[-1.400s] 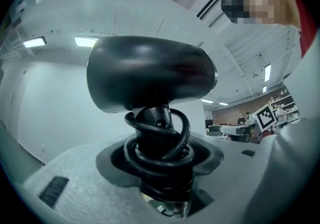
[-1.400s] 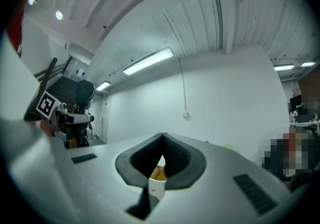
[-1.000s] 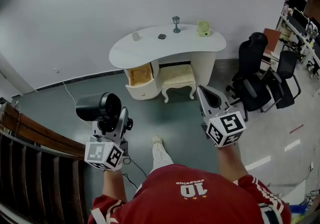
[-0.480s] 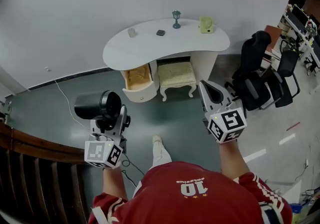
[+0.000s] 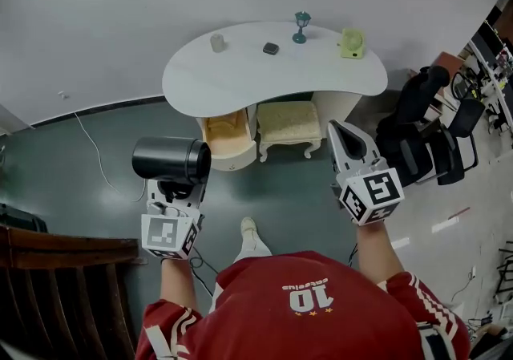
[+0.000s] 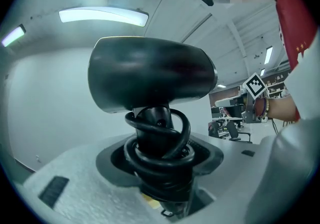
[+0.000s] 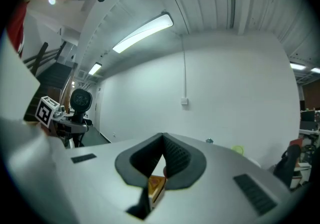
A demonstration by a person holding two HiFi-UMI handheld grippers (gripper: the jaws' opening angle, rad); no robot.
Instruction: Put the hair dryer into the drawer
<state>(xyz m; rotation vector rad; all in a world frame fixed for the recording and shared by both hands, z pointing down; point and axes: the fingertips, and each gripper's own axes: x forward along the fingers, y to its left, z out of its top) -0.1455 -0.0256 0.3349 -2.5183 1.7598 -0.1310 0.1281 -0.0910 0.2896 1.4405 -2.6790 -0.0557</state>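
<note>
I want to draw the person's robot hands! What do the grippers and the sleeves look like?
The left gripper and the right gripper are both light grey, with dark ribbed pads inside the jaws. Each carries a white cube printed with black square markers. The sleeves are red with white stripes.

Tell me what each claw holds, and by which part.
The left claw holds the hair dryer by its cord-wrapped handle. The right claw is shut and holds nothing.
</note>
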